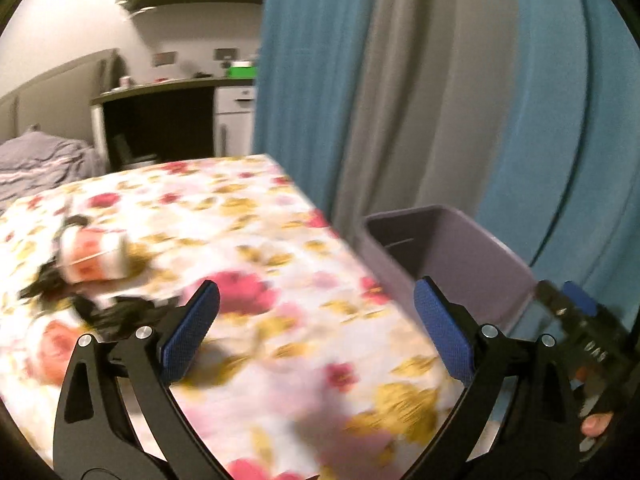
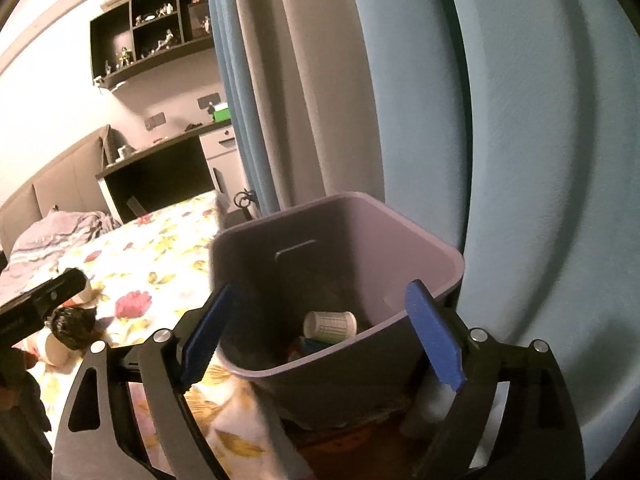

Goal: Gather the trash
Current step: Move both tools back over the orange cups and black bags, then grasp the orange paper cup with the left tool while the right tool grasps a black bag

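Bin (image 2: 400,236): holds a cup (image 2: 330,326).
Bed (image 1: 280,280): cup (image 1: 92,256), dark scraps remain.
Left gripper (image 1: 316,332): wide, empty.
Right gripper (image 2: 320,334): wide, empty.

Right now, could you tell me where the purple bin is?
The purple bin stands beside the floral bed, against the blue curtain, centred in the right wrist view.
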